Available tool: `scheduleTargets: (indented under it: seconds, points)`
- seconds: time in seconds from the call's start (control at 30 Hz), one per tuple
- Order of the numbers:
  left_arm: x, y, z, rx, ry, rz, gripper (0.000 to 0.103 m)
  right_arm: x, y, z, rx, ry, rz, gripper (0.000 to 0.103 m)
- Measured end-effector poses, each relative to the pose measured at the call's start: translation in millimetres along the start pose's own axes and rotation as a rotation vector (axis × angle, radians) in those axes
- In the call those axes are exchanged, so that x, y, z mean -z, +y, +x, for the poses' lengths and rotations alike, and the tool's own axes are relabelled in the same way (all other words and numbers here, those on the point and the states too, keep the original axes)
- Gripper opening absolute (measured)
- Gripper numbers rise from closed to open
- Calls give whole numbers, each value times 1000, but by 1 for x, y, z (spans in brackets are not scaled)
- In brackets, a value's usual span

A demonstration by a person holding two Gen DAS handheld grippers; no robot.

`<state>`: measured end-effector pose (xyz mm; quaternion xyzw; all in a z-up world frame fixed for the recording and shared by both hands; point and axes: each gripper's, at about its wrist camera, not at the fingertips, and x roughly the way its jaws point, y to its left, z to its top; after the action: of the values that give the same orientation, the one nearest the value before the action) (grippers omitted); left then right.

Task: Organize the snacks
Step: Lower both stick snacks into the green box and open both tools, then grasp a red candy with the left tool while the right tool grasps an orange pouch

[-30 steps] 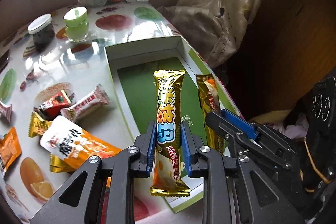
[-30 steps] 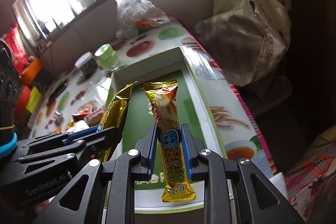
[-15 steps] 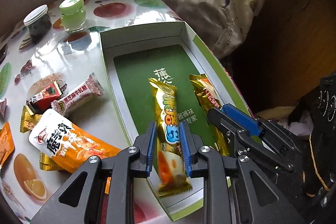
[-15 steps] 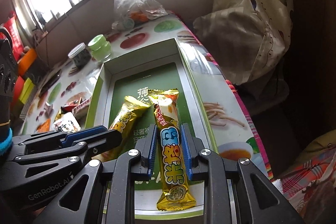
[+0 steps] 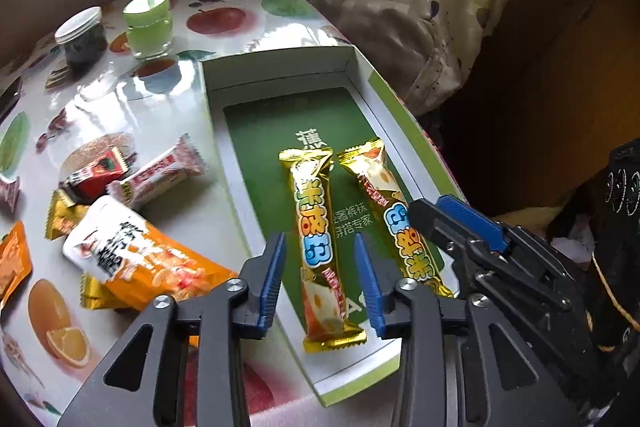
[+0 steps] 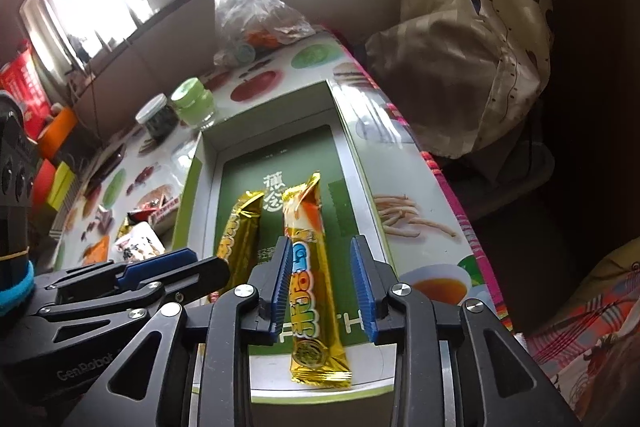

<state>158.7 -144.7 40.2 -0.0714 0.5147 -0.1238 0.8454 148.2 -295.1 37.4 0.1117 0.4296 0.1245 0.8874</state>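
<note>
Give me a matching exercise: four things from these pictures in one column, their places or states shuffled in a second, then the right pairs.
Things:
1. left gripper
2. gold snack bar
3. orange snack pouch
4. green-lidded jar

Places or states:
A. standing on the table beside a dark jar
B. lying flat in the green box
C. jaws open, apart from the wrapper
D. lying on the table left of the box

Pairs: 1-C, 2-B, 3-D, 4-A
</note>
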Motion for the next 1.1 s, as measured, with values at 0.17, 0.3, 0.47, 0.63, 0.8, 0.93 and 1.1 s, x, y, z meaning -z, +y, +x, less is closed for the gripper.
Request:
scheduleTargets:
  seconds: [0.17,0.3,0.47,0.63,0.8,0.93,1.1]
  points:
    - [8,2,-26,-48,-68,25,38,-2,8,-18,-1,-40,-14,32]
    - [16,11,-44,-64,-102,8,40,-3,20,-31,-16,-69,-42,32]
    - [23,21,-62,-84,-139,-4,43,0,40,-38,-30,-82,-98,34]
    - [29,36,-77,-123,-169,-10,43,8,64,-39,-57,-86,-149,36]
    - [40,54,-88,-131,-183,-17,43,18,94,-36,-93,-80,-224,41]
    - [48,76,-92,-136,-172,-51,43,25,117,-29,-116,-76,-276,48]
    - [56,114,-98,-128,-182,-130,44,33,141,-7,-138,-10,-330,49]
